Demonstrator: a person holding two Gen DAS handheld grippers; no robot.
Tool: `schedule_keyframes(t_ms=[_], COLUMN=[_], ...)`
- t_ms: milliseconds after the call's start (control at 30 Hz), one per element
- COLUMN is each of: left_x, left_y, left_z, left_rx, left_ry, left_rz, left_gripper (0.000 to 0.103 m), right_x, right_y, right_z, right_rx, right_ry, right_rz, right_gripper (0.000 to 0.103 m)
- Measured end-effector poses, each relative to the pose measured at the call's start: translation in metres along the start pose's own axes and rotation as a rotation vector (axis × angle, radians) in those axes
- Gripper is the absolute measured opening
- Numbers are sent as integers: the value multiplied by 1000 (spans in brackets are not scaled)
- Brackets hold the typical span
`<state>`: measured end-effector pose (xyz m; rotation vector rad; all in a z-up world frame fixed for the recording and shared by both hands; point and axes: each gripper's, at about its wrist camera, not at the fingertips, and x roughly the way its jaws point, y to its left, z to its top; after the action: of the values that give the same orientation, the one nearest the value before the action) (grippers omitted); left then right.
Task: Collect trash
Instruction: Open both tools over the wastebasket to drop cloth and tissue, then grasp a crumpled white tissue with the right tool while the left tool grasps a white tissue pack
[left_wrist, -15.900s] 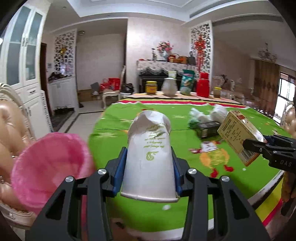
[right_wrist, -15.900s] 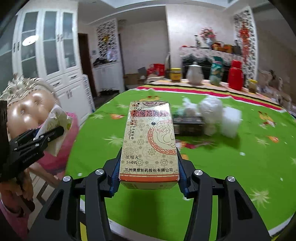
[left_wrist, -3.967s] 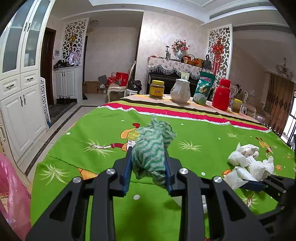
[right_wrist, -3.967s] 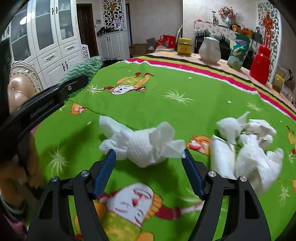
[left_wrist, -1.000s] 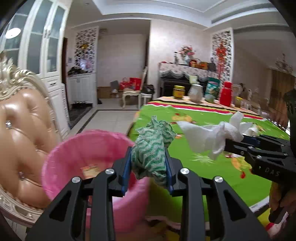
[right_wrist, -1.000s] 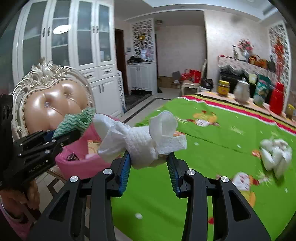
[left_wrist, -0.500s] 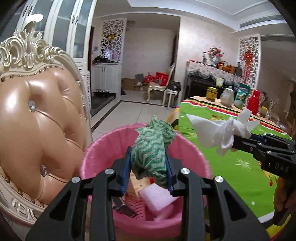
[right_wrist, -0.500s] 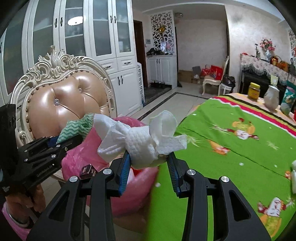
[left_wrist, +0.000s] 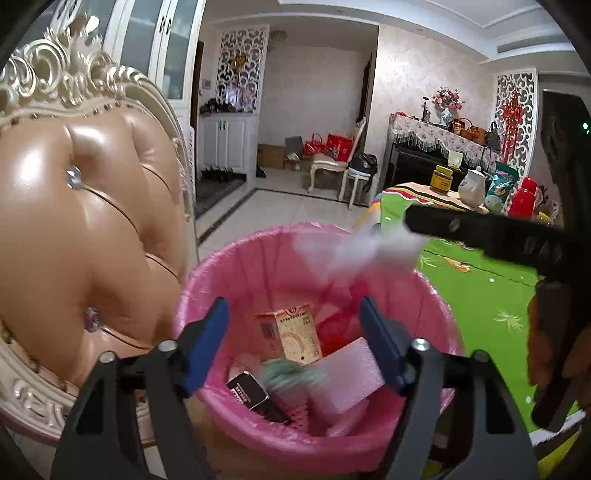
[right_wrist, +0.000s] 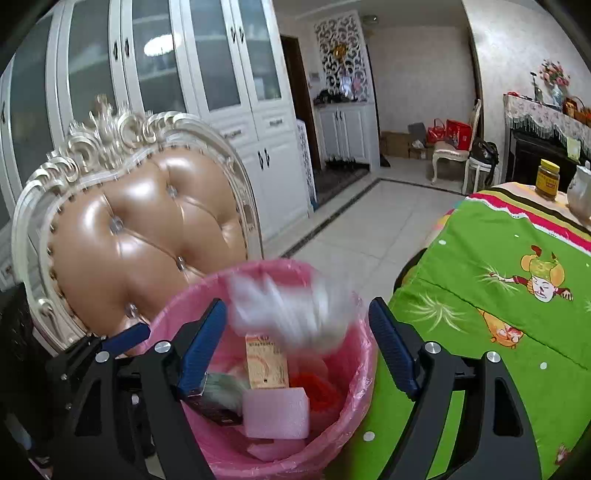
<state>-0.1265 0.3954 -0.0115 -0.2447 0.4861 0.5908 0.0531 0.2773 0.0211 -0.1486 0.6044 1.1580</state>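
Now the drop step is in hand: both tools, left (left_wrist: 293, 341) and right (right_wrist: 297, 341), have just been opening and stand released over the pink bin (left_wrist: 229, 266) at lower centre, the tissue (right_wrist: 291, 310) falling blurred between the right's jaws, the green rag (left_wrist: 293, 374) already inside; next, back to the surface (right_wrist: 498, 314) for more.

bin (left_wrist: 229, 266): 1 | chairs (left_wrist: 74, 221): 2 | jar (left_wrist: 442, 179): 1 | hand-held grippers (left_wrist: 293, 341): 2

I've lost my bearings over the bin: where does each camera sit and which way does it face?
Left wrist: on the left gripper, tilted down into the pink bin; own open jaws show, the right gripper reaching in from the right.
Right wrist: on the right gripper, facing the bin and chair; jaws just opened, left gripper lower left.
Shared: bin, falling white tissue, green tablecloth.
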Motion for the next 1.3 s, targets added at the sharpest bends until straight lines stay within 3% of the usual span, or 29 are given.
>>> schedule_keyframes(t_ms=[267, 433, 700, 933, 1100, 1300], left_x=[-21, -36, -35, -2, 24, 46], left_y=[-6, -41, -157, -271, -353, -405], left_z=[-2, 4, 10, 11, 10, 4], left_rx=[5, 48, 227, 277, 322, 349], left_ry=[-61, -89, -77, 42, 75, 112], left_rz=[52, -10, -207, -392, -436, -430], left_gripper=[95, 98, 98, 98, 98, 98], right_x=[-55, -89, -165, -231, -268, -267], right_y=[-36, -63, -135, -218, -285, -341], right_z=[-14, -32, -73, -110, -137, -143], right_rx=[53, 50, 85, 204, 313, 383], right_ry=[-58, -32, -26, -24, -4, 32], right_rz=[-51, -127, -321, -488, -606, -625], right_gripper=[76, 76, 76, 76, 76, 76])
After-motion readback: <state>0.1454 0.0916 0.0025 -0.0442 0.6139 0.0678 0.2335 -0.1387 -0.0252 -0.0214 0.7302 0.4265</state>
